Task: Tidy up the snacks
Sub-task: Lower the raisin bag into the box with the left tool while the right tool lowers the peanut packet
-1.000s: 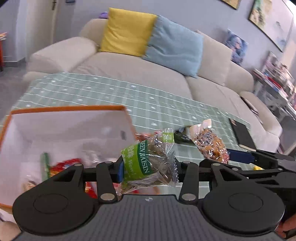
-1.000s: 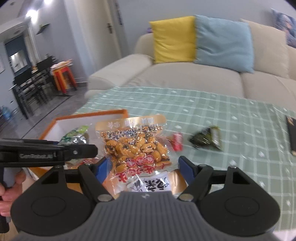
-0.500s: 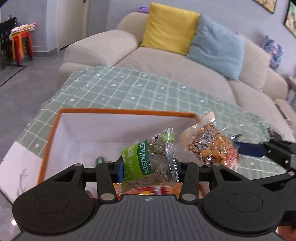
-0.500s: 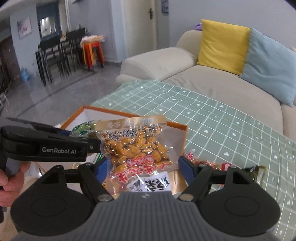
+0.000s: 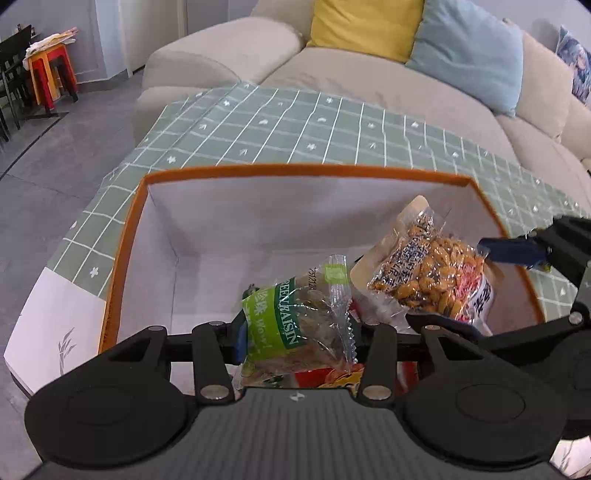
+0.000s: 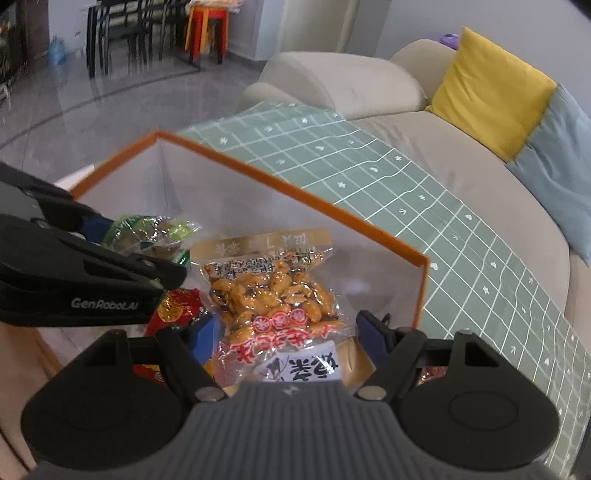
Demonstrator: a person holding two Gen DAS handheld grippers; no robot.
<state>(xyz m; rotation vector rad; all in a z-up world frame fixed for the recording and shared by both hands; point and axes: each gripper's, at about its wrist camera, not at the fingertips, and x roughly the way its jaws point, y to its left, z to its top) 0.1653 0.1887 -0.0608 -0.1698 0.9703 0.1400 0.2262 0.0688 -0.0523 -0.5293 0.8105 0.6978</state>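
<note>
My left gripper (image 5: pixel 297 338) is shut on a green raisin packet (image 5: pixel 295 328) and holds it over the open white box with an orange rim (image 5: pixel 303 170). My right gripper (image 6: pixel 284 332) is shut on a clear bag of orange peanuts (image 6: pixel 273 295), also over the box (image 6: pixel 295 192). In the left wrist view the peanut bag (image 5: pixel 428 273) hangs at the right with the right gripper's blue fingertip (image 5: pixel 509 251) beside it. In the right wrist view the left gripper with the raisin packet (image 6: pixel 147 232) is at the left. Red snack packets (image 6: pixel 177 306) lie in the box.
The box stands at the corner of a table with a green checked cloth (image 5: pixel 314 125). A beige sofa (image 5: pixel 369 81) with a yellow cushion (image 5: pixel 365 26) and a blue cushion (image 5: pixel 469 55) runs behind the table. Floor, a red stool (image 6: pixel 207 29) and dark chairs lie to the left.
Both grippers have moved left and down over the box with their packets still held. The view now looks down into the box.
</note>
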